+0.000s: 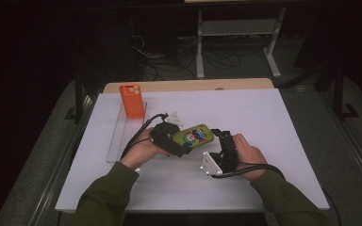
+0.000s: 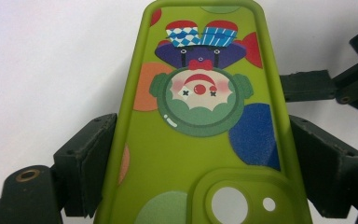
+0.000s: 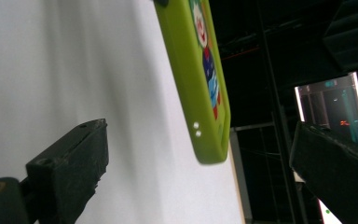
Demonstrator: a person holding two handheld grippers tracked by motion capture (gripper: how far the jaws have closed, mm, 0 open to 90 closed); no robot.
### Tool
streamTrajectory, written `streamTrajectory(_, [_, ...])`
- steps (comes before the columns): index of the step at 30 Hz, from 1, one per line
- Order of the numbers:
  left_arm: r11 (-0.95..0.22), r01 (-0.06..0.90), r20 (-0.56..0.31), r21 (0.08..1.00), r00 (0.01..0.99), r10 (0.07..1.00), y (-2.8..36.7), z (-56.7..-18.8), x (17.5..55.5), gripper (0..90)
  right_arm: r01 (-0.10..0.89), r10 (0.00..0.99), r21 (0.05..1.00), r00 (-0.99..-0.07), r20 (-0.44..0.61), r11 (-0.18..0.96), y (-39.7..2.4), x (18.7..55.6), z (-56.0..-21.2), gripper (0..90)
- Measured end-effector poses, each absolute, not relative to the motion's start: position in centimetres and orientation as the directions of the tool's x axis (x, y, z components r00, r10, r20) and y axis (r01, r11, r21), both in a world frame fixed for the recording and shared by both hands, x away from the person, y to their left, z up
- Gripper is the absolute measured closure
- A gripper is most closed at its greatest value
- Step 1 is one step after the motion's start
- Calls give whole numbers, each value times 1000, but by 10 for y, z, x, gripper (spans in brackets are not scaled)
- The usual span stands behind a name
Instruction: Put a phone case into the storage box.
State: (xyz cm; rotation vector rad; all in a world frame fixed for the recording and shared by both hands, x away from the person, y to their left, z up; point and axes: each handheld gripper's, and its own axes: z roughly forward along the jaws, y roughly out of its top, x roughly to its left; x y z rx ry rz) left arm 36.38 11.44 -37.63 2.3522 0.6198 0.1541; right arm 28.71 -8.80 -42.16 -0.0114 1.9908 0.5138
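A green phone case (image 1: 197, 135) printed with a clown lies flat just above the white table top (image 1: 264, 117). My left gripper (image 1: 179, 142) is shut on the case's camera end. In the left gripper view the case (image 2: 200, 116) runs away from me, and both black pads (image 2: 91, 158) press on its long edges. My right gripper (image 1: 222, 139) stands at the case's far end with its jaws open. The right gripper view has the case (image 3: 191, 70) edge-on ahead of the right gripper (image 3: 200, 140), whose fingers (image 3: 74, 158) stand wide apart and clear of it.
An orange phone case (image 1: 132, 100) stands upright in a clear rack (image 1: 121, 136) at the table's left. The right gripper's jaws (image 2: 317, 86) show beyond the green case in the left gripper view. Dark floor, cables and a white frame (image 1: 235, 33) lie behind the table.
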Motion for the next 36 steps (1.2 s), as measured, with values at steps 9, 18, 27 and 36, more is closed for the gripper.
streamTrajectory(9, [-662, 377, -66, 648, 894, 443, 108, -376, 361, 153, -253, 194, 308, -392, -899, 917, -79, 283, -429, 92])
streamTrajectory(18, [-658, 372, -74, 655, 898, 434, 102, -377, 357, 154, -292, 150, 257, -344, -927, 921, -75, 280, -433, 374])
streamTrajectory(27, [-667, 361, -65, 651, 903, 425, 102, -377, 358, 154, -301, 126, 230, -327, -936, 926, -74, 279, -435, 654])
streamTrajectory(36, [-646, 379, -82, 663, 894, 440, 102, -377, 357, 154, -307, 102, 204, -318, -942, 930, -72, 277, -437, 746])
